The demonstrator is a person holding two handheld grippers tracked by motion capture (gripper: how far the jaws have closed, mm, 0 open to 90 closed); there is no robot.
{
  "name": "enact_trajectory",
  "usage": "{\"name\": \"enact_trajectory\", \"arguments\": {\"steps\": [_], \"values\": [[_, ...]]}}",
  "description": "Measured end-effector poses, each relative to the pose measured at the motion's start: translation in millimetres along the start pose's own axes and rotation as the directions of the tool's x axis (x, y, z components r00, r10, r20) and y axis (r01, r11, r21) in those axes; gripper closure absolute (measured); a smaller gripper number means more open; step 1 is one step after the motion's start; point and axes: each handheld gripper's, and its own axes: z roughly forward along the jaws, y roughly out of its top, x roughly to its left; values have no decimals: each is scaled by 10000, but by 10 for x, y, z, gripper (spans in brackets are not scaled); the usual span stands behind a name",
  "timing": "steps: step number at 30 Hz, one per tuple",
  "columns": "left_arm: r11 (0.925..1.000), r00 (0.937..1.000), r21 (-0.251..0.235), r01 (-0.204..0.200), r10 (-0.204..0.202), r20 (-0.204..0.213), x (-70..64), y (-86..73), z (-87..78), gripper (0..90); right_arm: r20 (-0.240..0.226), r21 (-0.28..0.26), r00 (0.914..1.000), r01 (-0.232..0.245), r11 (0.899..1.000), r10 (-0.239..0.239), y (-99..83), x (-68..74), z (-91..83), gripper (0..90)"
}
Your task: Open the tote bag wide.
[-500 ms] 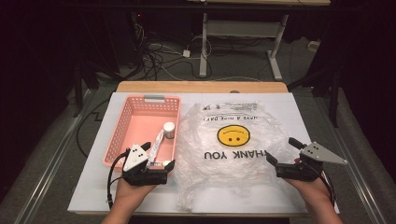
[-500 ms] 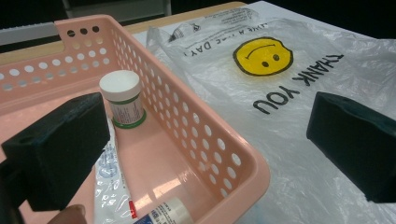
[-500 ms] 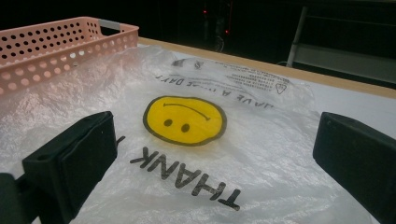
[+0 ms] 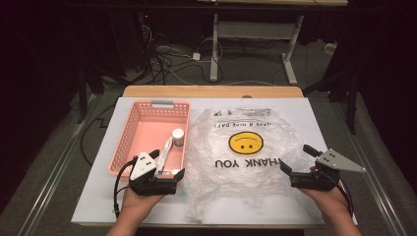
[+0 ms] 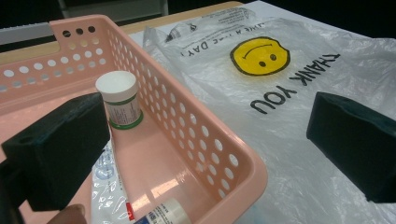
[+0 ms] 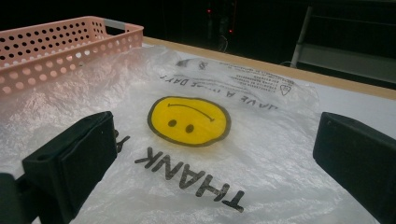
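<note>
Both grippers are held low at the near edge of the table with their jaws spread wide and nothing between them. In the high view the left gripper (image 4: pixel 166 165) sits over the near right corner of a pink basket (image 4: pixel 129 132), one jaw inside the basket and the other out over the edge of a plastic bag (image 4: pixel 246 157). The left gripper view (image 5: pixel 205 154) bears this out: the basket's perforated right wall (image 5: pixel 205 140) runs up between the two black jaws.

Inside the basket, a small white bottle (image 4: pixel 178 136) with a green band stands upright near the right wall, well ahead of the left gripper; the left gripper view shows it (image 5: pixel 119 99) just beyond the left-hand jaw. A long tube (image 4: pixel 163 155) lies flat on the basket floor between the bottle and the gripper, its capped end (image 5: pixel 163 212) close under the jaws.

The right gripper (image 4: pixel 299 160) hovers at the bag's near right edge, jaws pointing in toward it. In the right gripper view (image 6: pixel 215 163) the crinkled clear plastic (image 6: pixel 261 154) lies spread below and ahead of both jaws, not pinched.

The bag lies flat just right of the basket, touching its wall, printed with a yellow smiley face (image 4: pixel 245 141) and the words "THANK YOU". Everything rests on a white sheet (image 4: pixel 314 118) covering the wooden table (image 4: pixel 211 91).
</note>
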Motion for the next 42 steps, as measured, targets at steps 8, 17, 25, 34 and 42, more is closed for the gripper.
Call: {"name": "enact_trajectory", "arguments": {"steps": [8,17,25,34,42], "values": [[10000,10000,-4,-42,42,-28,3,8,3,0,295,-25,9994,-173,9998,174,19,-115,-69,9],[10000,10000,5,-80,80,16,-13,13,17,0,819,195,9957,-452,9988,435,-13,-293,-147,46],[9999,9999,57,-155,155,66,-23,15,43,0,1383,463,9869,-901,9949,829,-89,-508,-205,91],[9998,9997,70,-204,203,147,-40,18,61,0,1642,858,9793,-1337,9873,1184,-187,-649,-191,159],[9998,9997,97,-199,198,151,-40,16,63,0,1812,1500,9737,-1663,9746,1382,-297,-766,-119,217]]}}
